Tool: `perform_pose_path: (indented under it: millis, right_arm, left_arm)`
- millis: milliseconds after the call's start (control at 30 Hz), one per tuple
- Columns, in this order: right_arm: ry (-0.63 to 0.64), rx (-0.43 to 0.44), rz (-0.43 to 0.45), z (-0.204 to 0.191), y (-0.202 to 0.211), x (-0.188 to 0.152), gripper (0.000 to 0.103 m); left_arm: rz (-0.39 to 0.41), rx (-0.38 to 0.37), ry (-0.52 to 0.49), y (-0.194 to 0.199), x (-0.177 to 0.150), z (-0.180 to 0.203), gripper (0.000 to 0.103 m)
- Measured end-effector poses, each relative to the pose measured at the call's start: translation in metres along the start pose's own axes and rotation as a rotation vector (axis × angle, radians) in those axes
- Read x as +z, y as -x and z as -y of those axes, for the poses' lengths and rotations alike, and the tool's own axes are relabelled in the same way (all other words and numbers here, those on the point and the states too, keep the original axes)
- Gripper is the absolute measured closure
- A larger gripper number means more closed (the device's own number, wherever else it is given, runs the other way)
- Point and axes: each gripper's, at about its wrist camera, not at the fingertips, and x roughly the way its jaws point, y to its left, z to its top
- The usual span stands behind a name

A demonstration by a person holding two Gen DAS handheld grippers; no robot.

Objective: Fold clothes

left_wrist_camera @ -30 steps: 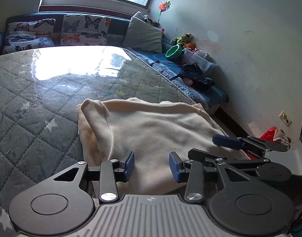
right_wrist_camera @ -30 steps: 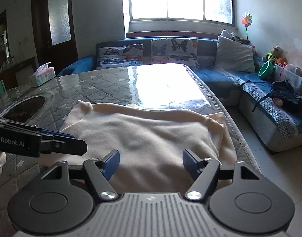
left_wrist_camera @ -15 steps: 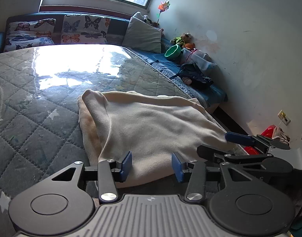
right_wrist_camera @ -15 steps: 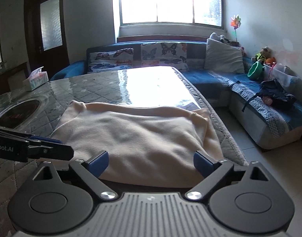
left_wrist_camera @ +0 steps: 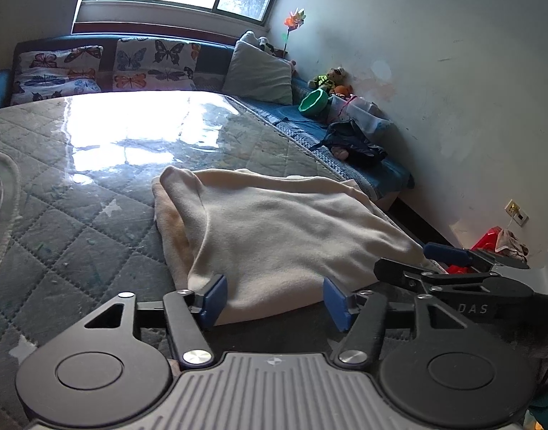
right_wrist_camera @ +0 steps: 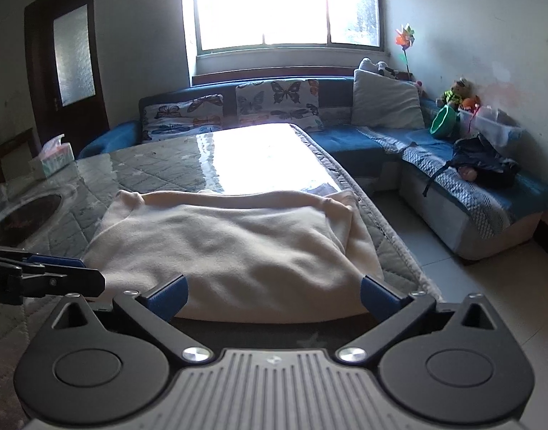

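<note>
**Both claws off the cream garment, jaws apart**

So the left claw (left_wrist_camera: 274, 301) was opening, blue pads either side of the near edge of the cream garment (left_wrist_camera: 274, 229) but not pressing on it, the cloth just lay under and ahead of them. Same story with the right claw (right_wrist_camera: 272, 295): jaws opening and about as wide as they go, nothing pinched, the folded hem sitting just in front of its pads. Each claw showed up in the other's view too, the right one poking in from the right side of the left camera, the left one from the left edge of the right camera, both near the garment's front corners

The garment itself was lying folded over in a rough rectangle on the desk (right_wrist_camera: 159, 165), which had a grey quilted star-pattern cover under a glossy sheet catching a lot of window glare. It sat close to the desk's right edge. A tissue box (right_wrist_camera: 51, 159) stood at the far left of the desk

Past that, a blue sofa (right_wrist_camera: 363, 139) ran round the corner of the room with butterfly cushions (right_wrist_camera: 277, 102), a grey pillow, a green bowl (left_wrist_camera: 312, 101) and a dark bag (right_wrist_camera: 485, 165) on the seat
</note>
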Motion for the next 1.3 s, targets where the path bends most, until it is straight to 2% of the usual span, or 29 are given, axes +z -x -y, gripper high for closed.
perform_pose_path:
  millis: [600,967,1300]
  right_arm:
    - [-0.038,-0.039,0.027,0.001,0.019,-0.014,0.0]
    - [-0.074,-0.033,0.017,0.0,0.022,-0.018,0.0]
    - [-0.059,-0.007,-0.007,-0.006,0.027,-0.023,0.0]
  left_arm:
    - [0.017,0.045,-0.044,0.016,-0.008,0.008,0.0]
    - [0.006,0.082,-0.057,0.023,-0.015,0.01,0.0]
    - [-0.044,0.116,-0.049,0.025,-0.021,0.011,0.0]
